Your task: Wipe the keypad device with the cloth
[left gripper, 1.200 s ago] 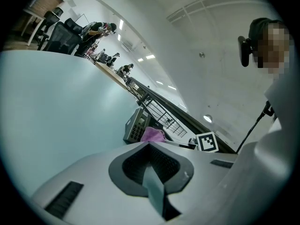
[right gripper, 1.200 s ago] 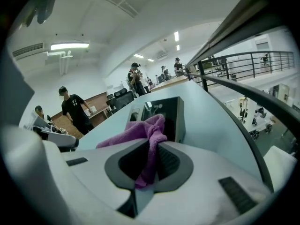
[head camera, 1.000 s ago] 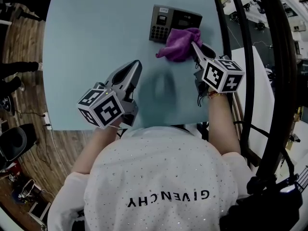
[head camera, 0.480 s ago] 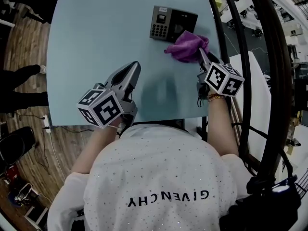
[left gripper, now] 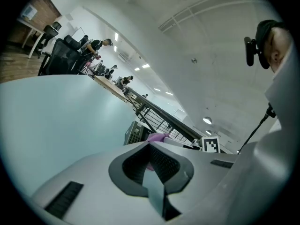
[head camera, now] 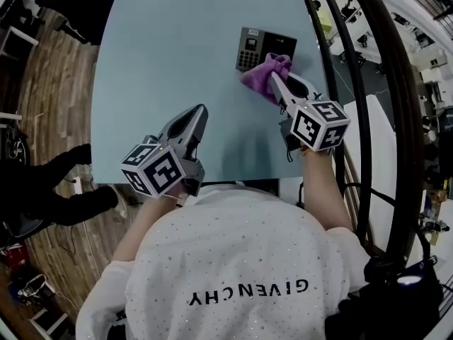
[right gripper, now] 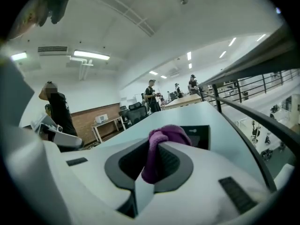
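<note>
Right gripper (right gripper: 156, 146): jaws are clamping a fold of the purple cloth (right gripper: 165, 136), which is bunching out past the tips.
Left gripper (left gripper: 150, 146): jaws are sitting together, gripping nothing.
Cloth (head camera: 260, 76): pressing on the near right part of the keypad device (head camera: 267, 47), with the right gripper (head camera: 273, 80) behind it.
Keypad device: lying flat on the far right of the table (head camera: 170, 48), its left-side keys showing uncovered.
Left gripper (head camera: 199, 113): sitting near left over the table, pointing far, well apart from the device.
Person: leaning over the near table edge, holding both grippers.
</note>
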A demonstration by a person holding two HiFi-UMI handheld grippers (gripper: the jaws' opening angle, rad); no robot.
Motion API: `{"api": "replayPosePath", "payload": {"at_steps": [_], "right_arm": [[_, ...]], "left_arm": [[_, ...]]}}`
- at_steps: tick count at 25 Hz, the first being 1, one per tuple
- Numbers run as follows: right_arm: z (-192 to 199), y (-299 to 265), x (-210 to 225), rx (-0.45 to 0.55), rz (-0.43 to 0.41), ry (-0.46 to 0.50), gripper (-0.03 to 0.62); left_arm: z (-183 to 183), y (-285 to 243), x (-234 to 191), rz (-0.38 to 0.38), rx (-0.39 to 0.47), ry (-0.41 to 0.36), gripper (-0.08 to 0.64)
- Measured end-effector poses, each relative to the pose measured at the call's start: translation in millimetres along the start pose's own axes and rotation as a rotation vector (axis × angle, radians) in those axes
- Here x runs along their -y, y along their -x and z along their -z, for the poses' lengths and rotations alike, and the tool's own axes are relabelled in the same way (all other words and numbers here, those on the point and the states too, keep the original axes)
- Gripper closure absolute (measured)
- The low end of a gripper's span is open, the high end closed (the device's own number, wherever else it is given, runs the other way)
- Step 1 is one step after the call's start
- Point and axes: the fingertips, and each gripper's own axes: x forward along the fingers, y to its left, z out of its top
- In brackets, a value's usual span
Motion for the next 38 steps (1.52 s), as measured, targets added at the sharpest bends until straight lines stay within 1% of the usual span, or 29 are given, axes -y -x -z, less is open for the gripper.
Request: {"api": "replayPosePath", "payload": {"at_steps": [2, 3, 6, 8, 10, 13, 15, 18, 22, 25, 27, 29, 31, 38], "right_arm": [[6, -17, -18, -0.053, -0.025, 0.023, 0.563], [9, -26, -24, -0.078, -0.024, 0.030, 0.563], [20, -55, -33, -0.130, -0.007, 0.032, 0.563], [32, -72, -38, -0.150, 0.008, 0.025, 0.563], [44, -84, -36, -0.166, 0.051, 0.020, 0.563], [57, -95, -20, -0.204, 0.169, 0.025, 0.563], [63, -100, -7, -0.221, 0.232, 0.026, 0.563], [64, -103, 4, -0.213, 0.273, 0.008, 0.563], [61, -92, 15, -0.192, 0.339, 0.004, 0.563], [57, -70, 34, -0.185, 0.443, 0.003, 0.563], [60, -53, 51, -0.183, 0.518, -0.037, 0.563], [65, -39, 68, -0.175, 0.571, -0.097, 0.563], [69, -29, 80, -0.167, 0.605, -0.138, 0.563], [79, 4, 103, -0.149, 0.697, -0.207, 0.563]], "left_arm": [[-15, 12, -6, -0.011, 0.010, -0.005, 0.555], [-21, 17, -10, -0.017, 0.015, 0.001, 0.555], [-35, 31, -26, -0.028, 0.022, 0.015, 0.555], [-34, 41, -43, -0.036, 0.009, 0.026, 0.555], [-32, 48, -61, -0.045, -0.008, 0.045, 0.555], [-35, 47, -79, -0.037, -0.029, 0.063, 0.555], [-41, 43, -86, -0.021, -0.037, 0.066, 0.555], [-48, 35, -92, 0.016, -0.045, 0.065, 0.555], [-52, 22, -99, 0.062, -0.053, 0.067, 0.555], [-57, 14, -97, 0.081, -0.057, 0.074, 0.555], [-58, 10, -96, 0.092, -0.067, 0.072, 0.555], [-56, 4, -98, 0.104, -0.079, 0.073, 0.555], [-55, -1, -100, 0.110, -0.090, 0.077, 0.555], [-45, -6, -103, 0.118, -0.131, 0.092, 0.555]]}}
